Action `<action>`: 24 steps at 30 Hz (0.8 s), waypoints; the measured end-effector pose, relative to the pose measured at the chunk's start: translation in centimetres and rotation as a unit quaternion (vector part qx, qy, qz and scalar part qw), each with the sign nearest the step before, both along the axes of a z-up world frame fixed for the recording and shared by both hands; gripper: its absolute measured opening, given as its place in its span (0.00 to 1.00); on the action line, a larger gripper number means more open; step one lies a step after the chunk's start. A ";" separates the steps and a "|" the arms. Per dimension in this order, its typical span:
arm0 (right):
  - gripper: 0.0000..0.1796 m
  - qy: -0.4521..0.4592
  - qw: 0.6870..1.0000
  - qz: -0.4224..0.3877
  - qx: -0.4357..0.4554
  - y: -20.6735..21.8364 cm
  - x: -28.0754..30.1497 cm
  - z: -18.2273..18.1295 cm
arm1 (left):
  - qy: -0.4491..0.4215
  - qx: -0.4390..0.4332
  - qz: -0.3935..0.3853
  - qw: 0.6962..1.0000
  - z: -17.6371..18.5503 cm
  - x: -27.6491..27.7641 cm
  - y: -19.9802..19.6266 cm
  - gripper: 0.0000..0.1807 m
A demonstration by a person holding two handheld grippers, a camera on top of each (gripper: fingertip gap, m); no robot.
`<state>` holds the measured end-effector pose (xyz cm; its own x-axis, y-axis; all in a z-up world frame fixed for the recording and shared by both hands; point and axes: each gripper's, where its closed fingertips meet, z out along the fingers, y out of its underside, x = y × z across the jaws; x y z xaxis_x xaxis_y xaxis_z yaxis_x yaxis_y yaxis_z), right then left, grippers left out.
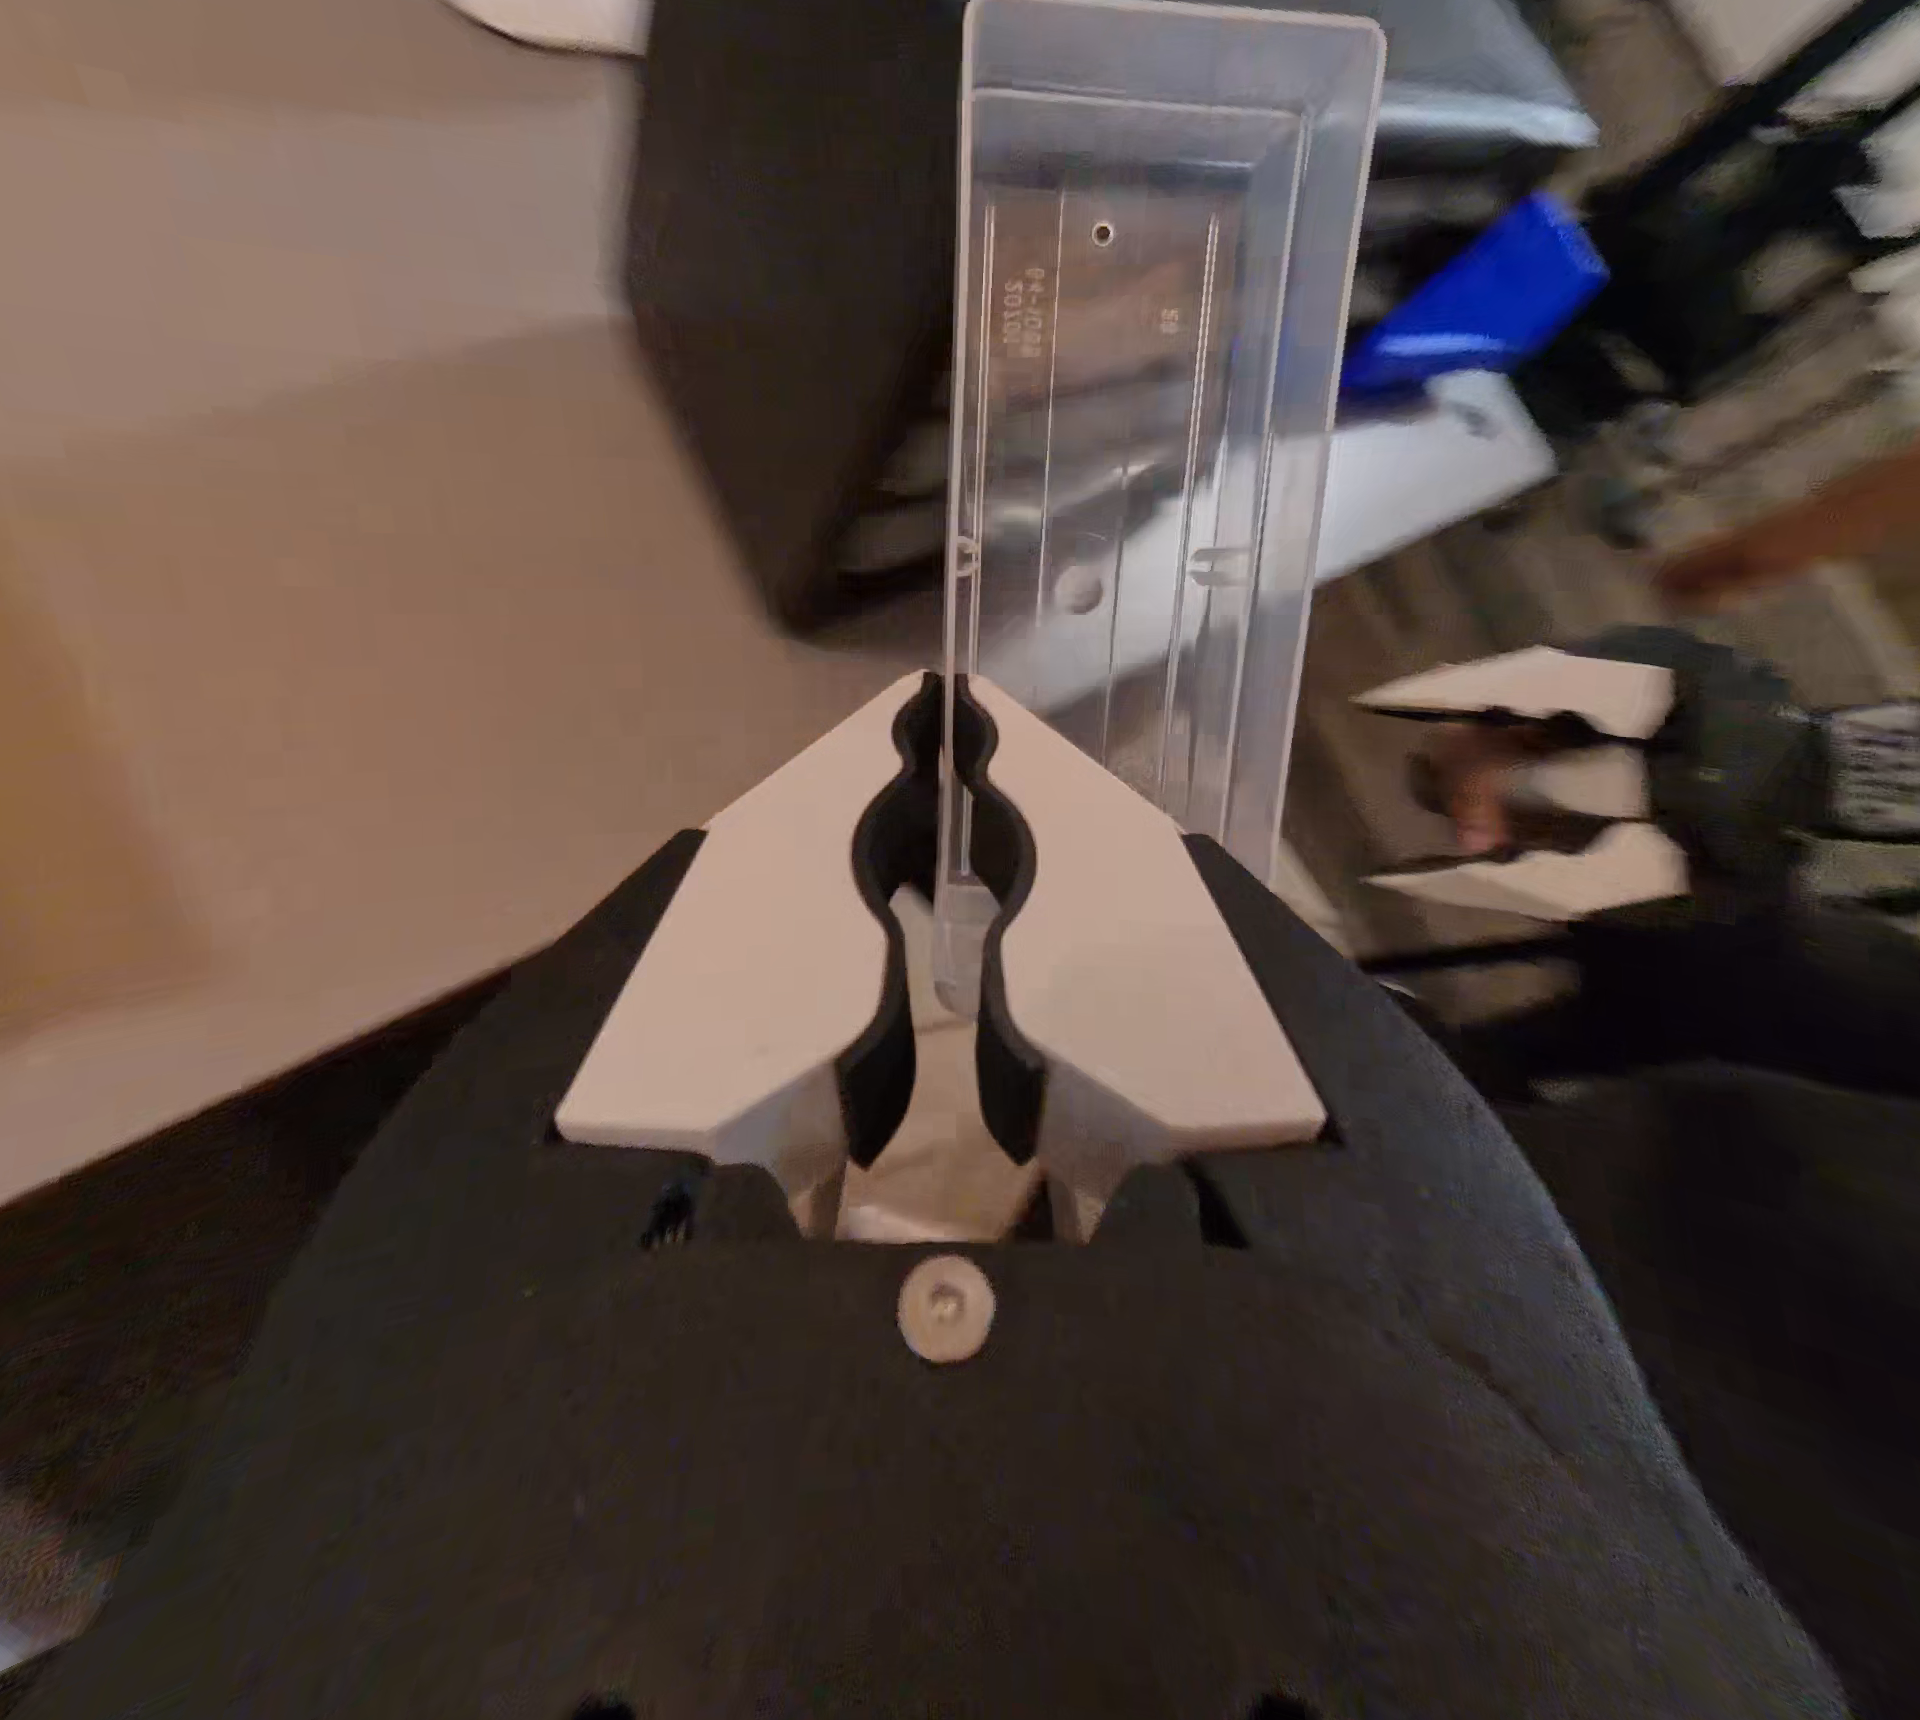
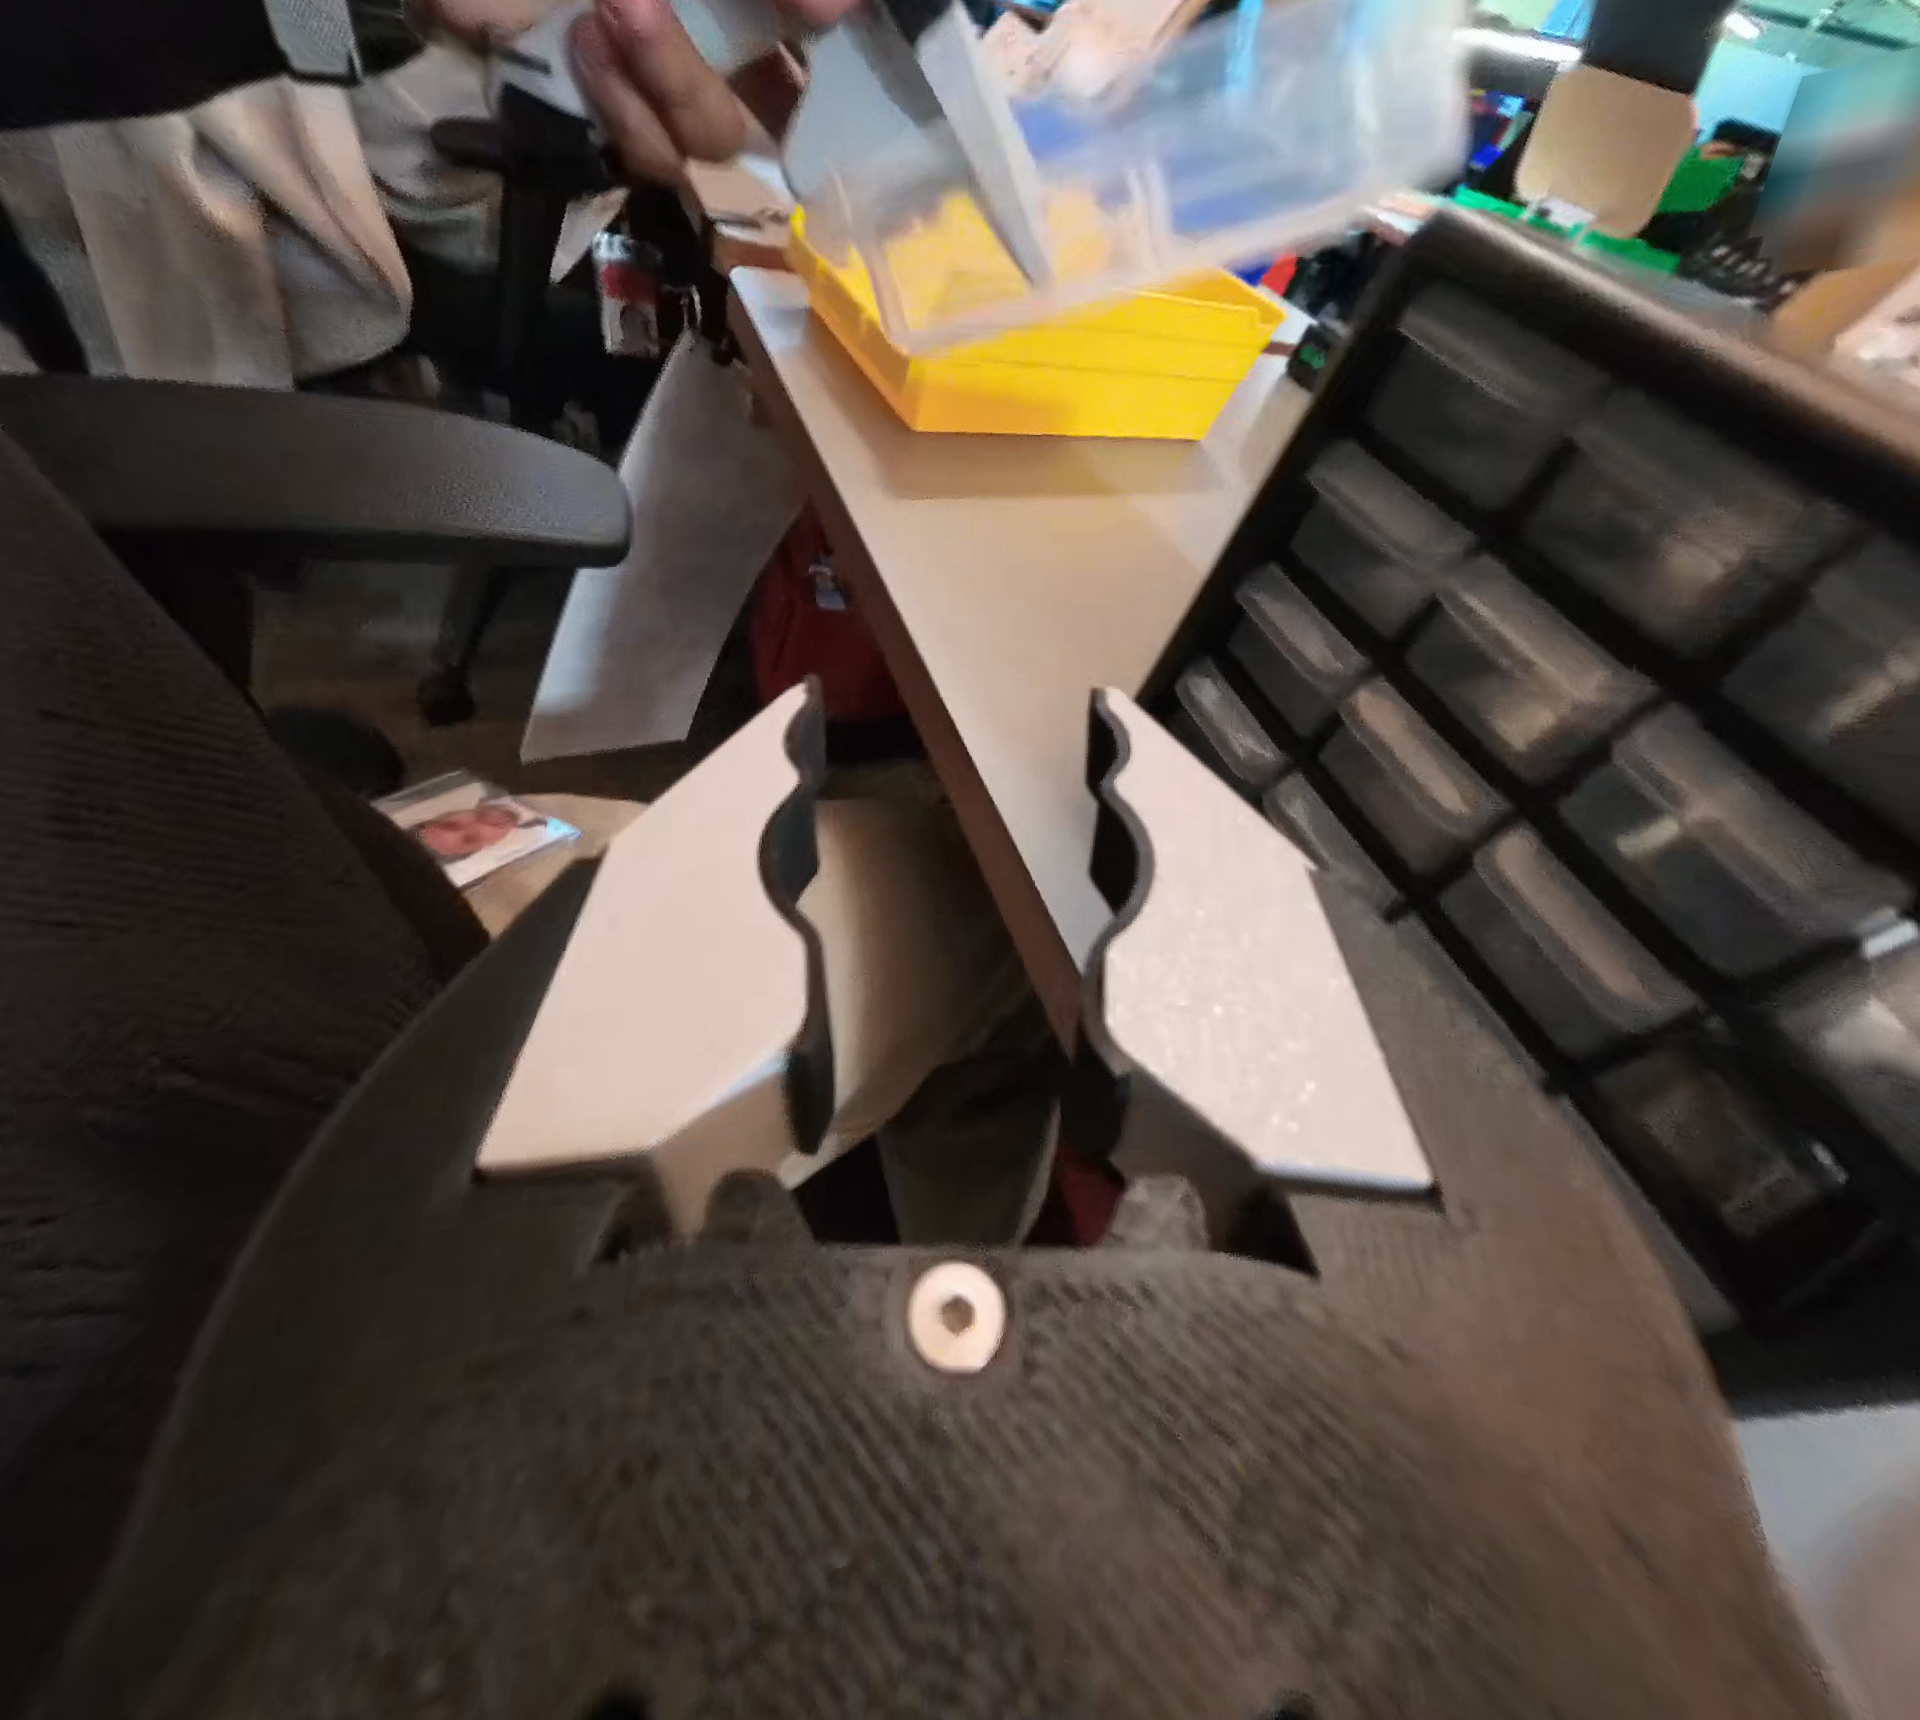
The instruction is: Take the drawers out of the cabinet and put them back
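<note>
Drawer (image 1: 1153,423) of clear plastic, empty, pinched in left claw (image 1: 951,694).

one clear drawer (image 1: 1153,423), one cabinet (image 2: 1579,735), one yellow bin (image 2: 1049,361), two grippers.

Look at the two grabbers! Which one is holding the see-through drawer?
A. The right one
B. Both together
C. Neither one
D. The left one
D: the left gripper is pinched shut on a wall of the clear drawer, while the right gripper is open with nothing between its fingers.
</note>
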<state>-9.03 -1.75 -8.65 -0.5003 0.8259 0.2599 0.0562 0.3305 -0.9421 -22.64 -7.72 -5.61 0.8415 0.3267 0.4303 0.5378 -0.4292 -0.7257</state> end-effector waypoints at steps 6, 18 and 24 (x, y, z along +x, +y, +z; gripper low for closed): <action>0.26 0.009 0.998 0.039 0.045 -4.0 2.4 2.6 | -0.026 -0.001 -0.067 0.997 -5.6 9.6 6.7 0.00; 0.24 -0.249 0.914 -0.135 0.292 2.5 2.7 -10.0 | 0.078 -0.056 -0.104 0.990 -10.6 12.7 14.1 0.00; 0.10 -0.230 0.908 -0.152 0.316 3.9 1.9 -10.5 | 0.088 -0.064 -0.119 0.987 -11.7 13.0 14.8 0.00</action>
<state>-7.09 2.12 -19.20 -0.4497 0.7023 0.5518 0.5752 0.7004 -0.4226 -9.62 7.12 -17.29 0.9590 0.1540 0.2381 0.2813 -0.6223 -0.7305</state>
